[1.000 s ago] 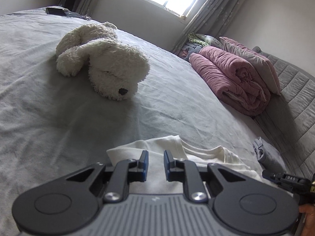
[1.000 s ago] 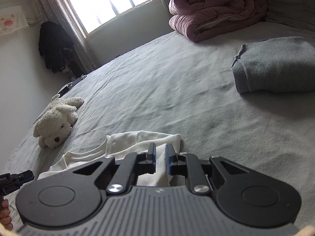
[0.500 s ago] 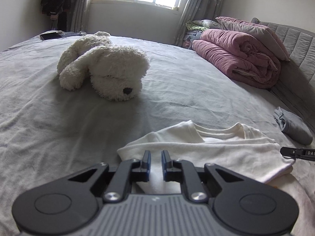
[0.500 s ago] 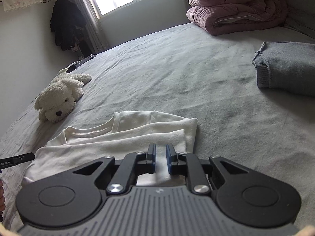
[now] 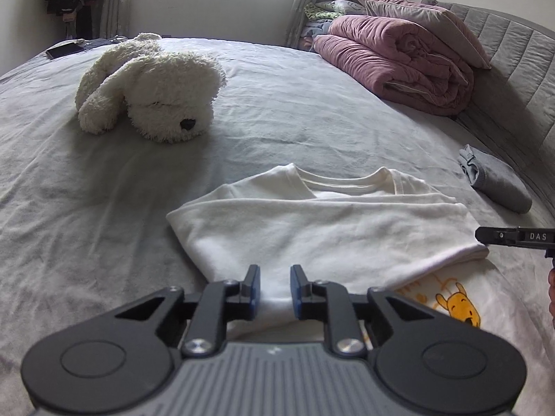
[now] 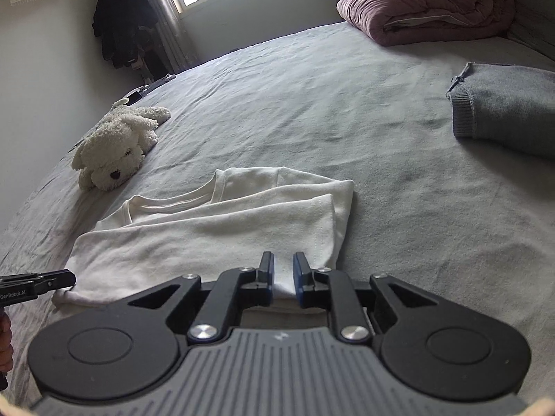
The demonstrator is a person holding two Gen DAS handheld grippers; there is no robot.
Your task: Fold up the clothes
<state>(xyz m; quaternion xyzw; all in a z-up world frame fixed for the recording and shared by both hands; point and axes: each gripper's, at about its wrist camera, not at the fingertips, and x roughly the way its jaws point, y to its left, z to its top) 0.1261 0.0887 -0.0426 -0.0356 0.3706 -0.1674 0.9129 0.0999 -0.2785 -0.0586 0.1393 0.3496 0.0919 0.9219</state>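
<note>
A white T-shirt (image 5: 326,222) lies on the grey bed, its lower part folded up over the body, collar toward the far side. A yellow bear print (image 5: 458,306) shows on the layer beneath. My left gripper (image 5: 275,286) is at the fold's left near edge, fingers slightly apart with cloth between them. My right gripper (image 6: 281,275) is at the right near edge of the shirt (image 6: 215,228), fingers also slightly apart with cloth between them. Each gripper's tip shows in the other view, the right (image 5: 513,235) and the left (image 6: 38,282).
A white plush dog (image 5: 152,86) lies on the bed (image 5: 69,208) beyond the shirt, at left. A folded grey garment (image 6: 510,107) lies at right. A rolled pink duvet (image 5: 399,59) and pillow sit by the headboard. A phone (image 5: 64,49) lies far left.
Both grippers carried the shirt's lower edge forward toward the collar, laid it down and drew back. Their fingers have parted a little; the bear print is now uncovered.
</note>
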